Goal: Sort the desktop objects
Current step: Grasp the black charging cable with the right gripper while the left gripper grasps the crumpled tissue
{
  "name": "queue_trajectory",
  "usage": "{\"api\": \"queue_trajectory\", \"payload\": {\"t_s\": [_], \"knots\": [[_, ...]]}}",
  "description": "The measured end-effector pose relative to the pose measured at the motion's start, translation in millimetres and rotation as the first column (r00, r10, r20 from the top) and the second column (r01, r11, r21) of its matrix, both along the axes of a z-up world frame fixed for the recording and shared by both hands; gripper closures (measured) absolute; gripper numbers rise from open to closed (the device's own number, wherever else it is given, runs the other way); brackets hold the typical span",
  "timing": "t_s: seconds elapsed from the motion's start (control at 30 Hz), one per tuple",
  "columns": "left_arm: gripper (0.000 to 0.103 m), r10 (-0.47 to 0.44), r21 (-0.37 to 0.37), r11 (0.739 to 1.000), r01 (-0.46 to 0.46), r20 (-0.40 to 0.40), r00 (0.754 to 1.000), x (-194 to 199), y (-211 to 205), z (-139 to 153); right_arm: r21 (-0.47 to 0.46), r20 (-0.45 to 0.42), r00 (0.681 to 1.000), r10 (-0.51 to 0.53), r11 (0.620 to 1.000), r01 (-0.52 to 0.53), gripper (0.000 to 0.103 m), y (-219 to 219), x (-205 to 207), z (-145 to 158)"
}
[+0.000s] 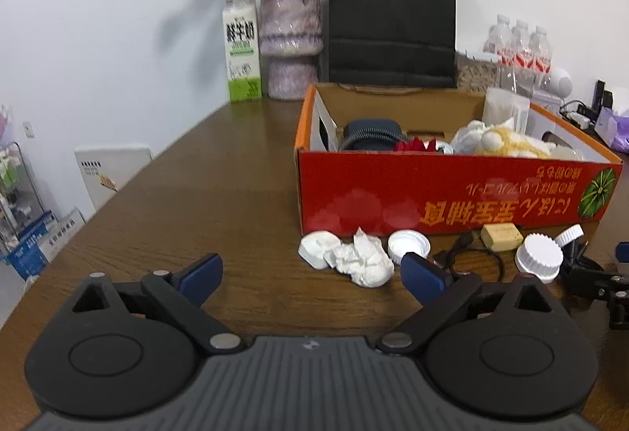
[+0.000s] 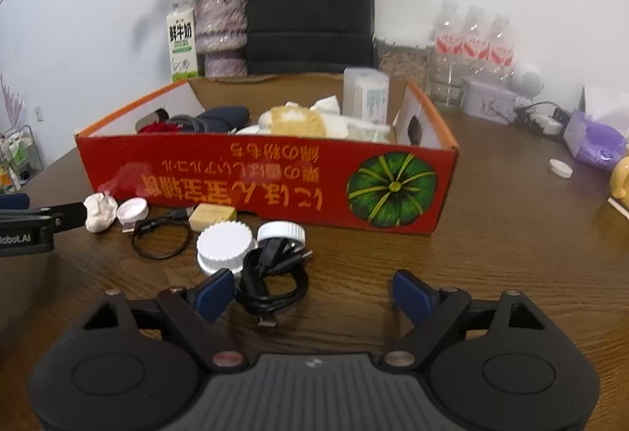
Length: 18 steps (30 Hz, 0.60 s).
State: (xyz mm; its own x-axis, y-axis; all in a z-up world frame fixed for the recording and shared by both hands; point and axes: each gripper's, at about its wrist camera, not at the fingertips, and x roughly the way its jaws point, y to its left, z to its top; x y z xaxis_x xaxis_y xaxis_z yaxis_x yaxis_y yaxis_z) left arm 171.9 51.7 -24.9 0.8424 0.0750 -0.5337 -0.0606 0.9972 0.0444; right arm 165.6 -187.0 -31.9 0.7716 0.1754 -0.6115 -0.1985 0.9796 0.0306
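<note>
Left tongs: spread wide and empty, low over bare bench, aimed toward the crumpled tissue, which lay just ahead and to the right.
Right tongs: released, nothing pressed between the pads; the coiled black cable lay just inside the left pad, probably the next pick.
Red box: stood mid-bench, open-topped, already holding soft and dark items, so it served as the sorting bin.
Loose items: white caps, a tan block, a thin black loop and tissue lay along the box's near wall, within reach of both tongs.
Hidden: the box floor and what lay under its contents; the items inside were blurred and hard to name.
Cut off: bench's near edge, behind the tongs' bodies.
</note>
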Motion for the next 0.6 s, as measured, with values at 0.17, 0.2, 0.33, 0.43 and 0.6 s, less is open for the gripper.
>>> {"api": "queue_trajectory", "payload": {"t_s": [0.17, 0.2, 0.33, 0.43, 0.6], "knots": [[0.01, -0.012, 0.002, 1.0, 0.012, -0.037, 0.999, 6.3, -2.1, -3.8, 0.003, 0.016, 1.0, 0.023, 1.0, -0.023, 0.064, 2.9, -3.7, 1.2], [0.01, -0.012, 0.002, 1.0, 0.012, -0.038, 0.999, 6.3, -2.1, -4.0, 0.005, 0.016, 1.0, 0.021, 1.0, -0.021, 0.066, 2.7, -3.9, 1.3], [0.01, -0.01, -0.001, 1.0, 0.01, -0.036, 0.999, 5.5, -0.6, -3.8, 0.033, 0.022, 1.0, 0.021, 0.999, -0.022, 0.067, -0.4, -4.9, 3.4], [0.01, -0.008, -0.002, 1.0, 0.008, -0.031, 0.999, 4.9, -0.2, -3.3, 0.035, 0.064, 0.998, 0.003, 0.999, -0.006, 0.068, -2.0, -10.9, 7.0], [0.011, -0.007, 0.0, 1.0, 0.007, -0.029, 1.0, 4.7, -0.1, -2.7, 0.017, 0.14, 0.99, -0.019, 1.0, 0.017, 0.068, -2.0, -21.6, 13.5]]}}
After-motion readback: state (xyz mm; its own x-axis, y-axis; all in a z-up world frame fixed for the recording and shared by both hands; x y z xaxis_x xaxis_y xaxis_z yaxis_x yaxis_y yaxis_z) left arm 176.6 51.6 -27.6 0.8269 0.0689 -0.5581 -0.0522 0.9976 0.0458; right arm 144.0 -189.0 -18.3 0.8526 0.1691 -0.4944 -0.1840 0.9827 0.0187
